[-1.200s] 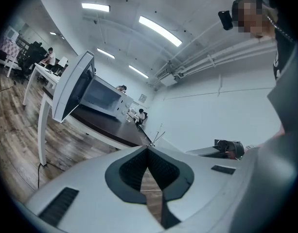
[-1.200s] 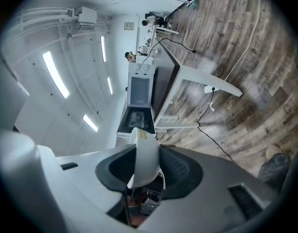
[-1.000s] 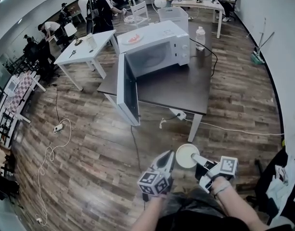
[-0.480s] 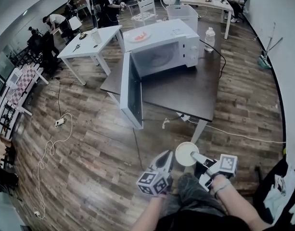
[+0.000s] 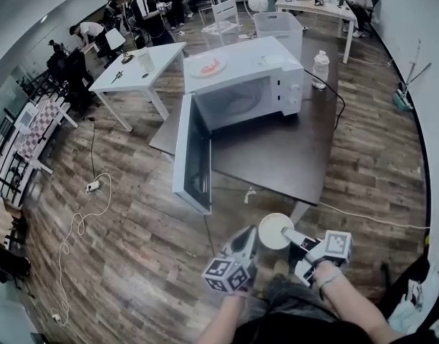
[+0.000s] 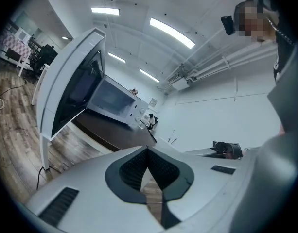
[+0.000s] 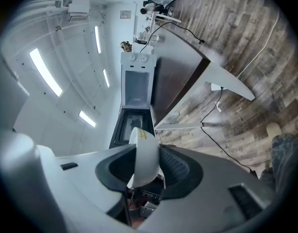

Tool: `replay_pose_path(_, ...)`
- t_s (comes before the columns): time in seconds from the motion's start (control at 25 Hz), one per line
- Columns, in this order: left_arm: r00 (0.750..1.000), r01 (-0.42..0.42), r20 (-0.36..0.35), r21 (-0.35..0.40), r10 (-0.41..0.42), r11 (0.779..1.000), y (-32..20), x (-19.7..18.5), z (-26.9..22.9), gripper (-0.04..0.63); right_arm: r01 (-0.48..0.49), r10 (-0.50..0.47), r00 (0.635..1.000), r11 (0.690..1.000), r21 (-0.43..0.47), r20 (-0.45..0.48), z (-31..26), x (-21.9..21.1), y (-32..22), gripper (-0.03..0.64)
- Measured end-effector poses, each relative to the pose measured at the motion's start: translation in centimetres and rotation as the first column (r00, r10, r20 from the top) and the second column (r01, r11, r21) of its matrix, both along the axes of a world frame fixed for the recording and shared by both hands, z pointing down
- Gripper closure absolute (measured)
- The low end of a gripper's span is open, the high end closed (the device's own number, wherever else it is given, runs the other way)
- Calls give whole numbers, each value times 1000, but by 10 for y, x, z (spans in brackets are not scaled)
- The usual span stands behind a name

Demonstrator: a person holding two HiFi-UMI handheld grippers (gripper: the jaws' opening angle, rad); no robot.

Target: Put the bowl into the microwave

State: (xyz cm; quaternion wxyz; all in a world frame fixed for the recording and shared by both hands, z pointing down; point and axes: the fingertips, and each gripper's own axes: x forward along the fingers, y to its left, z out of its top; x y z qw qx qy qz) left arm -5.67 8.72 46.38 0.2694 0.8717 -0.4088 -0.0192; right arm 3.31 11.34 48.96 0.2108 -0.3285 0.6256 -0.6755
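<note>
The white microwave [image 5: 240, 84] stands on a dark table [image 5: 276, 156], its door [image 5: 190, 156] swung wide open to the left. My right gripper [image 5: 286, 234] is shut on the rim of a white bowl [image 5: 273, 229], held over the floor just short of the table's near edge. In the right gripper view the bowl [image 7: 144, 144] sits edge-on between the pads, with the open microwave [image 7: 136, 89] straight ahead. My left gripper [image 5: 248, 233] hovers beside the bowl's left, shut and empty. Its own view shows the door [image 6: 71, 89] to the left.
A water bottle [image 5: 320, 69] stands on the dark table right of the microwave, and a plate [image 5: 207, 67] lies on the microwave's top. A white table [image 5: 133, 74] and several people are at the back left. Cables [image 5: 83, 213] trail over the wood floor.
Both grippers and the bowl have moved forward toward the table, and the microwave now looks nearer. The hold on the bowl is unchanged.
</note>
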Motion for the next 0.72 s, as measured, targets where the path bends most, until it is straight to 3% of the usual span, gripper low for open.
replay_pose_path(0.72, 999, 31, 38, 2, -31, 1000, -82, 42, 1, 594, 13, -13, 999, 1000, -15, 32, 10, 43, -78, 480)
